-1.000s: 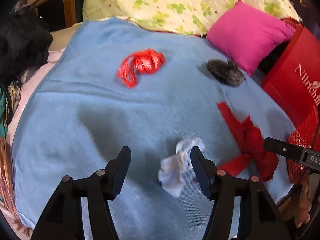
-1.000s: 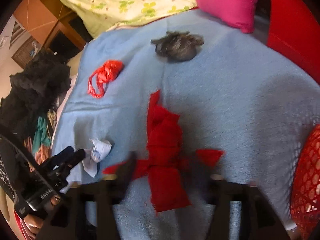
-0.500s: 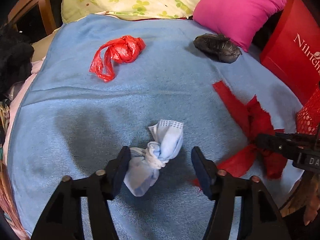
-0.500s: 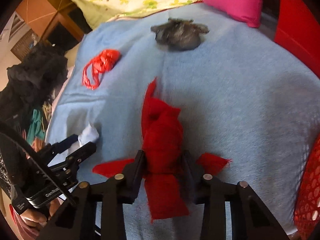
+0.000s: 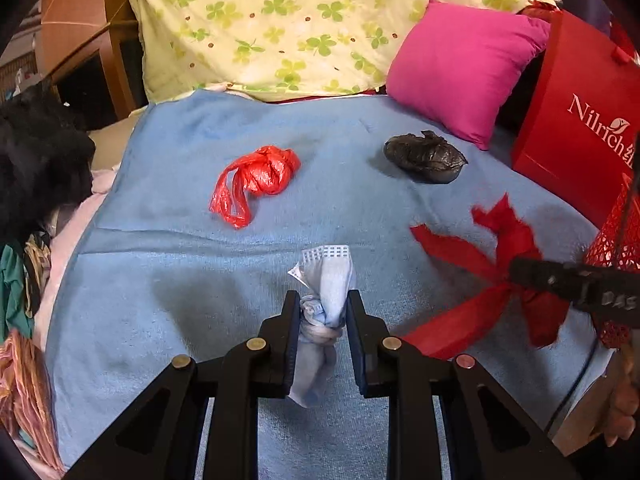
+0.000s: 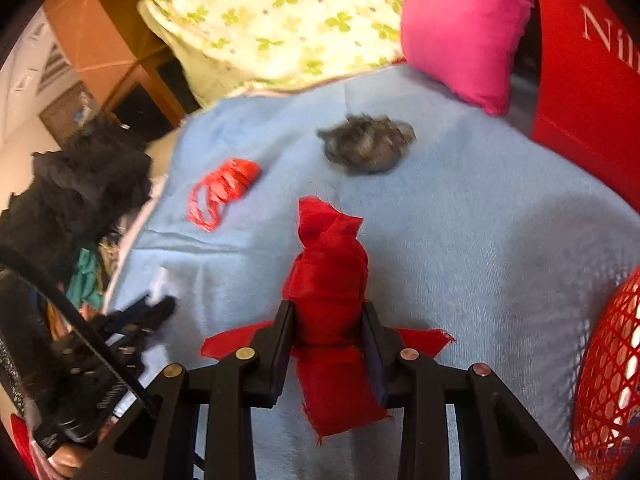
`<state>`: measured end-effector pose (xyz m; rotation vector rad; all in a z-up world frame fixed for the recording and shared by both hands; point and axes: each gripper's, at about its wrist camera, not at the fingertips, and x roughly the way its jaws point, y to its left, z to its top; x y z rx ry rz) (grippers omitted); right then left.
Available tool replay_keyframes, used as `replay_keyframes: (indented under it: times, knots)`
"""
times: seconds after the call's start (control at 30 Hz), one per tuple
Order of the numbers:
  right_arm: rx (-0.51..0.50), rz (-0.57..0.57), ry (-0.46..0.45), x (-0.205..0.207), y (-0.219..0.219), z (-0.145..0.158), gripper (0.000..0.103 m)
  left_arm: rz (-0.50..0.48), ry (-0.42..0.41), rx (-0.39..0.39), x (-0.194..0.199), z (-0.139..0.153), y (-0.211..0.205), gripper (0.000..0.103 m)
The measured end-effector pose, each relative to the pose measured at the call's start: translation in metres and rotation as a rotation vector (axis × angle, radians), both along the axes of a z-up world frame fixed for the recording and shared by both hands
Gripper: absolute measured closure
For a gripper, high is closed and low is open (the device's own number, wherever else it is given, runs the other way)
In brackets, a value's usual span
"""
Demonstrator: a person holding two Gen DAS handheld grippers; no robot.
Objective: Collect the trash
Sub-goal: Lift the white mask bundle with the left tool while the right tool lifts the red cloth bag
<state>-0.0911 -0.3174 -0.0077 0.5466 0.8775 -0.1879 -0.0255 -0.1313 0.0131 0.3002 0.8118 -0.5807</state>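
Left wrist view: the left claw (image 5: 322, 312) points steeply down at the blue blanket (image 5: 168, 280) on the bed, its jaws having just closed, and it is clenched on the knotted blue rag (image 5: 326, 300). The pads press the rag at its knot; one end sticks up past the fingertips, the other hangs below between the fingers. Taking the rag as landmark: the red plastic bag (image 5: 256, 178) lies on the blanket beyond it to the left, the black bag (image 5: 426, 156) beyond it to the right, both well apart from it. The red cloth (image 5: 480, 256) is to the right of the rag, with the right claw's black finger across it. Farther right of the rag stand the red mesh basket (image 5: 616, 240) and a red box (image 5: 580, 128); a pink pillow (image 5: 460, 68) lies beyond the black bag.

Right wrist view: the right claw (image 6: 326, 320) also tilts steeply down, and it grasps the red cloth (image 6: 328, 280) around its middle, the jaws having closed on it. The cloth's top end stands up past the fingertips; its side strips spread on the blanket (image 6: 480, 220). From the cloth, the black bag (image 6: 366, 146) is beyond, the red plastic bag (image 6: 222, 188) beyond and left, the basket (image 6: 608, 360) right. The left claw (image 6: 152, 312) is blurred at the left.
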Motion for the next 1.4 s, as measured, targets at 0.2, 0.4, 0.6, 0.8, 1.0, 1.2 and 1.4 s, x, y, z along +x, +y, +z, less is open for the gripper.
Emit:
replay_keyframes:
  times: [0.2,0.4,0.6,0.8,1.0,1.2,1.4]
  knots:
    - [0.008,-0.023,0.103,0.010,-0.010,-0.022,0.068,0.040,0.146,-0.033,0.034,-0.017,0.020,0.078]
    - [0.031,-0.018,0.134,0.013,-0.011,-0.030,0.066,0.046,0.225,-0.013,0.041,-0.035,0.024,0.051]
    - [0.118,-0.014,0.136,0.011,-0.016,-0.037,0.046,0.032,0.222,0.016,0.036,-0.043,0.015,0.042]
    - [0.125,-0.012,0.134,0.010,-0.017,-0.037,0.046,0.024,0.234,0.051,0.033,-0.055,0.004,0.042]
    - [0.128,-0.030,0.114,0.006,-0.020,-0.031,0.046,0.027,0.228,0.058,0.032,-0.059,0.000,0.057]
    - [0.042,-0.011,0.137,0.009,-0.011,-0.034,0.066,0.029,0.206,0.040,0.026,-0.054,-0.003,0.059]
    - [0.039,-0.035,0.020,0.000,-0.014,-0.013,0.070,0.024,0.095,0.024,0.008,-0.028,-0.001,0.059]
